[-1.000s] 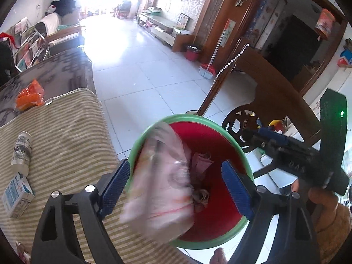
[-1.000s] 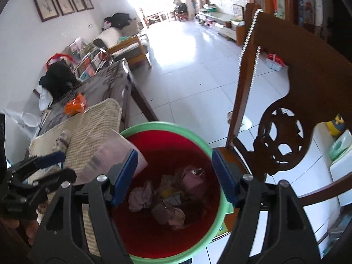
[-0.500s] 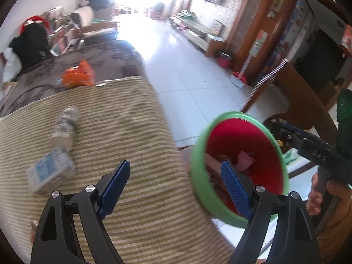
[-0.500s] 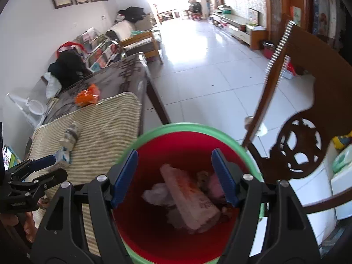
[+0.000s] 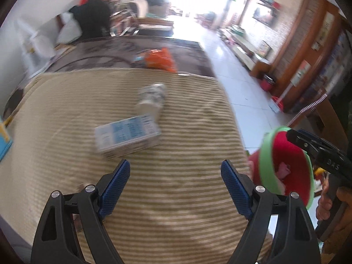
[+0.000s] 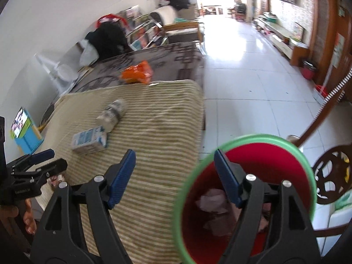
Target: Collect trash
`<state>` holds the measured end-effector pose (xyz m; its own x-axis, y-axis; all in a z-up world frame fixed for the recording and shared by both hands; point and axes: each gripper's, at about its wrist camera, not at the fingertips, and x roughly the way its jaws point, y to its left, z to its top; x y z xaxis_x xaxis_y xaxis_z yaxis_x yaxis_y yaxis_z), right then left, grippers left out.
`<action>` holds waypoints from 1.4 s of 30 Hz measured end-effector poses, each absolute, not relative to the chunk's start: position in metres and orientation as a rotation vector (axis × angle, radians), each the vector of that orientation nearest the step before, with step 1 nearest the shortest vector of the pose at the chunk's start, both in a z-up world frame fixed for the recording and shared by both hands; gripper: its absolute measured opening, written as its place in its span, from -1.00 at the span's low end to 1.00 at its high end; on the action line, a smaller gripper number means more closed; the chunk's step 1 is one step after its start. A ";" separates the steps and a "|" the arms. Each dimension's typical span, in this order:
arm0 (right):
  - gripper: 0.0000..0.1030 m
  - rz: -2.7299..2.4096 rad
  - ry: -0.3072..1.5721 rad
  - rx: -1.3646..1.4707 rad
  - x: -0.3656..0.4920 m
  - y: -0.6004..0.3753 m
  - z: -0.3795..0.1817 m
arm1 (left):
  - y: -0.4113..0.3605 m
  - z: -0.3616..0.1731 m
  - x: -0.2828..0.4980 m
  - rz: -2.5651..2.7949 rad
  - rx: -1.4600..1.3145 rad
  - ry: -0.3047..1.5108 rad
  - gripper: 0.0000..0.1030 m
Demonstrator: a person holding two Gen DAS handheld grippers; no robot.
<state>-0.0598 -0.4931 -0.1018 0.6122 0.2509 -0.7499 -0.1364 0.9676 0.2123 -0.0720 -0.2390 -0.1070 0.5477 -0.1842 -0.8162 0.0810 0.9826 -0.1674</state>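
Red bin (image 6: 275, 165) w/ green rim sits just off desk (image 5: 176, 198) edge, crumpled wrappers (image 6: 212, 200) inside. Left gripper (image 5: 175, 173) & right gripper (image 6: 175, 165) both spread, empty. Carton (image 5: 126, 136), bottle (image 5: 151, 98), orange bag (image 5: 160, 60) on desk.

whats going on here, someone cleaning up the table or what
A person holds tongs in each hand and is clearing trash into a red bucket with a green rim, beside the striped cloth. Crumpled wrappers already lie inside. The left tongs are open and empty, pointed at the blue and white carton. A small bottle lies just behind it, and an orange packet farther back. The right tongs are open, one finger over the bucket's mouth.
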 end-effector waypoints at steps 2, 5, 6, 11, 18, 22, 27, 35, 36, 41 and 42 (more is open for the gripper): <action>0.39 0.246 0.894 0.125 -0.059 -0.481 -0.104 | -0.223 -0.113 -0.076 -0.125 -0.131 0.989 0.55; 0.42 0.262 0.907 0.116 -0.059 -0.468 -0.106 | -0.203 -0.119 -0.082 -0.094 -0.136 1.005 0.54; 0.44 0.265 0.910 0.114 -0.057 -0.465 -0.106 | -0.198 -0.121 -0.083 -0.085 -0.133 1.009 0.54; 0.44 0.275 0.931 0.096 -0.056 -0.444 -0.110 | -0.170 -0.130 -0.090 -0.050 -0.113 1.032 0.54; 0.48 0.272 0.942 0.084 -0.051 -0.410 -0.111 | -0.136 -0.137 -0.092 -0.061 -0.071 1.044 0.54; 0.48 0.266 0.965 0.082 -0.046 -0.382 -0.116 | -0.121 -0.141 -0.091 -0.128 -0.019 1.065 0.55; 0.48 0.261 0.971 0.083 -0.040 -0.345 -0.117 | -0.113 -0.154 -0.088 -0.301 0.090 1.118 0.55; 0.49 0.204 1.001 0.087 -0.031 -0.307 -0.123 | -0.122 -0.186 -0.072 -0.512 0.169 1.229 0.03; 0.49 0.198 1.004 0.089 -0.030 -0.303 -0.124 | -0.120 -0.183 -0.069 -0.532 0.169 1.213 -0.21; 0.49 0.181 1.049 0.188 -0.017 -0.290 -0.134 | -0.091 -0.166 -0.041 -0.484 0.064 1.148 -0.71; 0.49 0.175 1.067 0.211 -0.012 -0.287 -0.139 | -0.084 -0.163 -0.036 -0.467 0.038 1.140 -0.81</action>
<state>-0.0123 -0.2866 -0.1387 0.4720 0.2428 -0.8475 -0.0398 0.9662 0.2546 -0.0361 -0.0843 -0.1630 0.3323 -0.3385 -0.8804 0.3761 0.9035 -0.2054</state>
